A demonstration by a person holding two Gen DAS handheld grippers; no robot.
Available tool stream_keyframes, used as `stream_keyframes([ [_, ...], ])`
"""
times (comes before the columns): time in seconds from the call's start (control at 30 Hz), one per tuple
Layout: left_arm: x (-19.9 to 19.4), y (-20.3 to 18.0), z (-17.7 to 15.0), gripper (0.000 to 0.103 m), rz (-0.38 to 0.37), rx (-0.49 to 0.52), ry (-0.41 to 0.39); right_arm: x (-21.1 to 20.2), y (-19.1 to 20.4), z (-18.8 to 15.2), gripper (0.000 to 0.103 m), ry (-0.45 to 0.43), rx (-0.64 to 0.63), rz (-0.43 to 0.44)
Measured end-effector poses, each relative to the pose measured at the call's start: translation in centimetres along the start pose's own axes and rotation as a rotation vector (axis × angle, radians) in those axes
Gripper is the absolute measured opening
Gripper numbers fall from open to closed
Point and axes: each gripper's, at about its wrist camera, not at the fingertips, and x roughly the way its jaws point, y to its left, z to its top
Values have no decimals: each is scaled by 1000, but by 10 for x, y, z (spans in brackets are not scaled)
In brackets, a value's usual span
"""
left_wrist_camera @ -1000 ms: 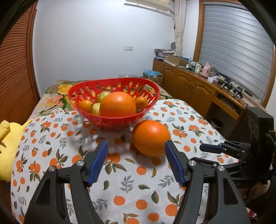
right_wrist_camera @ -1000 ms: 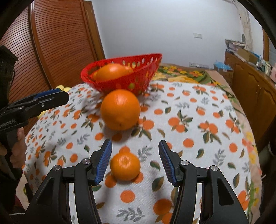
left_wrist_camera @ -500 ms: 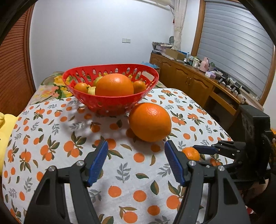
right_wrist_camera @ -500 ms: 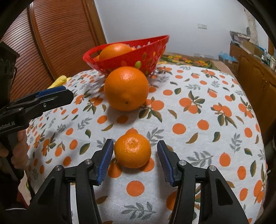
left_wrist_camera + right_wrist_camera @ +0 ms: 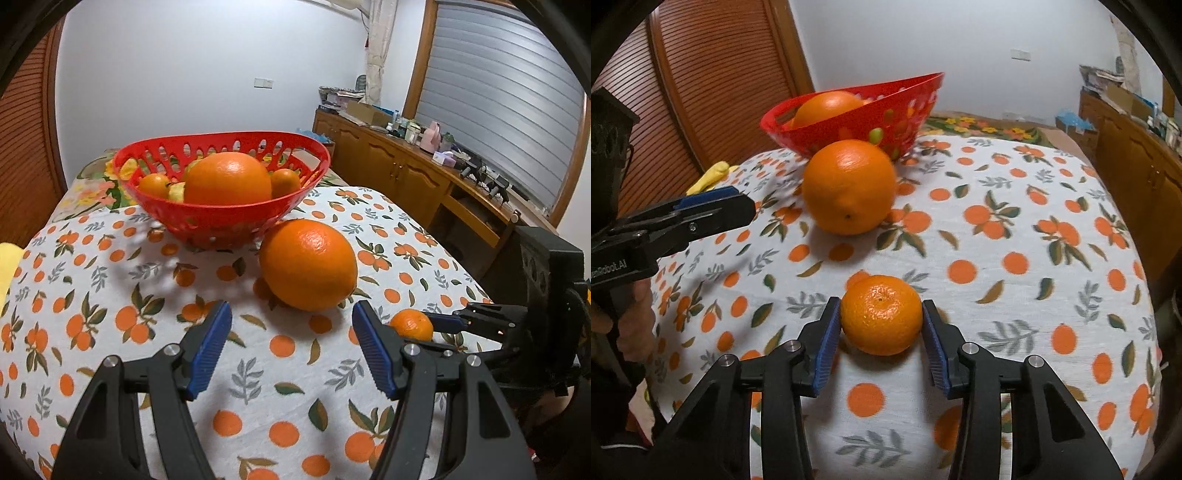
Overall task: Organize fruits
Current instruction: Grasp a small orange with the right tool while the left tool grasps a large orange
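Mandarin: lay on the counter, at 6 o'clock from the large orange; judged light, soft-skinned, bruisable, best taken across its widest middle.
Right tongs: closing around the mandarin, pads just at its sides, not visibly pressing.
Left tongs: released, empty, the large orange just beyond.
Basket: at 12 o'clock, holding fruit.
Large orange: judged heavier, firm, prone to roll.

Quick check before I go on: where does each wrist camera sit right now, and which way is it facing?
Left wrist: on the left hand-held gripper, facing the large orange and red basket; its own open fingers show.
Right wrist: on the right hand-held gripper, looking down at the mandarin between its closing jaws; a hand shows at left.
Shared: both fruits, basket, tablecloth, each other's gripper.
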Motion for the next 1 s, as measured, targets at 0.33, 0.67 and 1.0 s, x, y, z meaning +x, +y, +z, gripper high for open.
stream_keyframes([
  [0.33, 29, -14, 23, 68, -17, 25, 33, -5, -11, -2, 43, -18, 34, -4],
  [0.67, 52, -17, 44, 68, -4, 24, 60, -4, -12, -3, 43, -15, 39, -1],
  [1.0, 66, -11, 46, 73, -10, 8, 71, -4, -11, -3, 43, -13, 35, -2],
])
